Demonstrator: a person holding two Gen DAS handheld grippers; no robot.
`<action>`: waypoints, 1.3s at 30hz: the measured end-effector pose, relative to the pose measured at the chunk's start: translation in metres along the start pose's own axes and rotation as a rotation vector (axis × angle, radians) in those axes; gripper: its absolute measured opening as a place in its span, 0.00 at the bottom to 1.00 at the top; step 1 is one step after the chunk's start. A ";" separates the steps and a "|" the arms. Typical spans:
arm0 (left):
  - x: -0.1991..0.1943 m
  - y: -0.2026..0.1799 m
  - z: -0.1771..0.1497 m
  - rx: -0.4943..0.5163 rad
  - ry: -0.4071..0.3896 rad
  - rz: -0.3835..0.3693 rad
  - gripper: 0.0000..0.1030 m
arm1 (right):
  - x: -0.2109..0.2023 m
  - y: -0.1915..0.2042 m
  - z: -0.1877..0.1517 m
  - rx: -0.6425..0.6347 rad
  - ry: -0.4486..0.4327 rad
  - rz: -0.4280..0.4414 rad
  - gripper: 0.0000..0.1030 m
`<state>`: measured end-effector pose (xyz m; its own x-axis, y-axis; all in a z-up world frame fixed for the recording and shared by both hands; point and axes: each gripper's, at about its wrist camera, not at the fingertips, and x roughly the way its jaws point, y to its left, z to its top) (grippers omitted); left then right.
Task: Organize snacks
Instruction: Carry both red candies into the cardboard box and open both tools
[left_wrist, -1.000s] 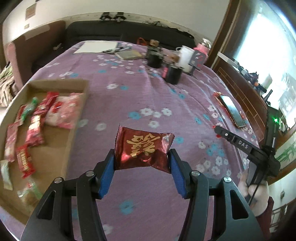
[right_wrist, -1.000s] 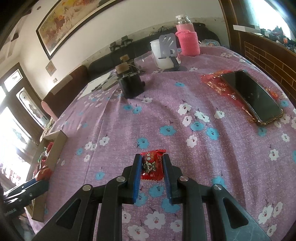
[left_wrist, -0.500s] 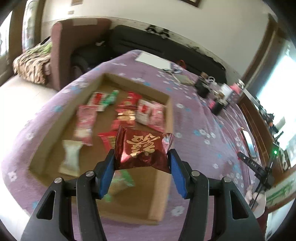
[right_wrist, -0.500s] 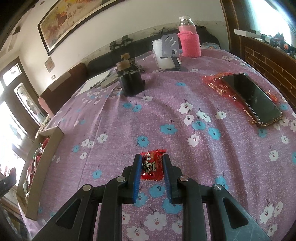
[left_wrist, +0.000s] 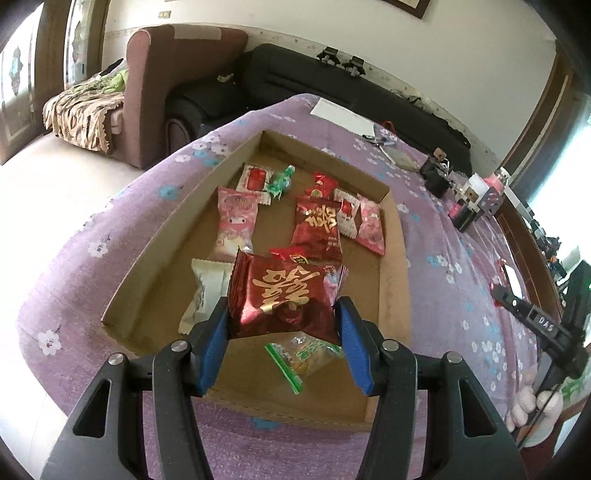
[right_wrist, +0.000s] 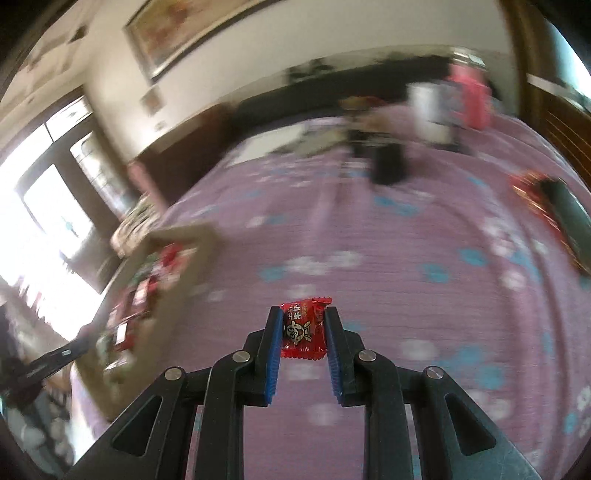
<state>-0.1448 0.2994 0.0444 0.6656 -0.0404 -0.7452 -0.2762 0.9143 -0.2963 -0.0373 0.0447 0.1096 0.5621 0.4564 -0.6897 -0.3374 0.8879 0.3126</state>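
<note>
The left tool (left_wrist: 282, 326) is clamping its blue pads on a dark red snack packet (left_wrist: 284, 299) with gold characters, and it is now hanging over the near end of the cardboard tray (left_wrist: 397, 295), further in than half a second ago. Below it in the tray are lying a clear green-edged bag (left_wrist: 303, 356), a white packet (left_wrist: 205, 291), a pink one (left_wrist: 236, 221) and a second red packet with gold characters (left_wrist: 317, 229). The right tool (right_wrist: 303, 345) is pinching a small red candy (right_wrist: 304, 328) with a cartoon face; its small writing I cannot read. That view is blurring now as it is swinging toward the tray (right_wrist: 162, 295), above the purple flowered cloth (right_wrist: 406, 295) on the bench. "DAS" is showing on the right tool's body (left_wrist: 535, 325).
</note>
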 end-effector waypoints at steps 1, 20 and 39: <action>0.001 0.000 0.000 0.006 0.001 0.004 0.54 | 0.005 0.016 0.001 -0.026 0.013 0.028 0.22; 0.025 0.008 0.002 0.092 0.018 0.095 0.54 | 0.086 0.179 -0.022 -0.408 0.086 0.032 0.22; -0.003 0.010 0.003 0.056 -0.044 0.128 0.61 | 0.081 0.173 -0.013 -0.345 0.055 0.055 0.48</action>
<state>-0.1477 0.3096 0.0455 0.6576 0.0945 -0.7475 -0.3222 0.9321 -0.1657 -0.0602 0.2344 0.0991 0.4975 0.4910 -0.7152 -0.6064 0.7863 0.1181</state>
